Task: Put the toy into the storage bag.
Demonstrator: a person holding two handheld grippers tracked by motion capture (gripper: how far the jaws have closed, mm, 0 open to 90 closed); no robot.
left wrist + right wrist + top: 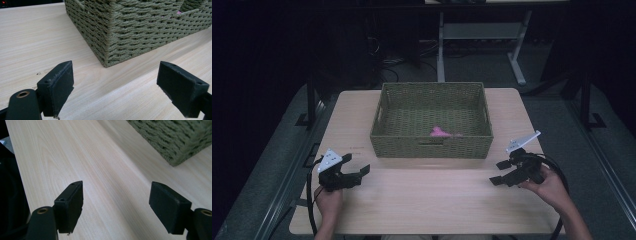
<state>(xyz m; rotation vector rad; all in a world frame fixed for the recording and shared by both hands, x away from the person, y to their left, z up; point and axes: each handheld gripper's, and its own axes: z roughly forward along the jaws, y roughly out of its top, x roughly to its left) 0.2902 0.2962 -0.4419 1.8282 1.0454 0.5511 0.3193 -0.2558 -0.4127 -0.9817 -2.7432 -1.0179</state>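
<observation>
A green woven basket (432,146) stands at the middle of the far half of the wooden table (427,195). A small pink object (439,132) lies on its floor near the front wall. My left gripper (358,171) rests at the table's front left, open and empty, its jaws pointing right toward the basket's near left corner (107,50). At the front right, my right gripper (499,172) is held in a hand, open and empty, jaws pointing left. The basket's corner (177,147) lies ahead of it to one side.
Bare wood (105,177) stretches between the two grippers. Black cables (559,175) trail from each gripper off the front edge. Beyond the table stand a white desk frame (517,60) and dark floor.
</observation>
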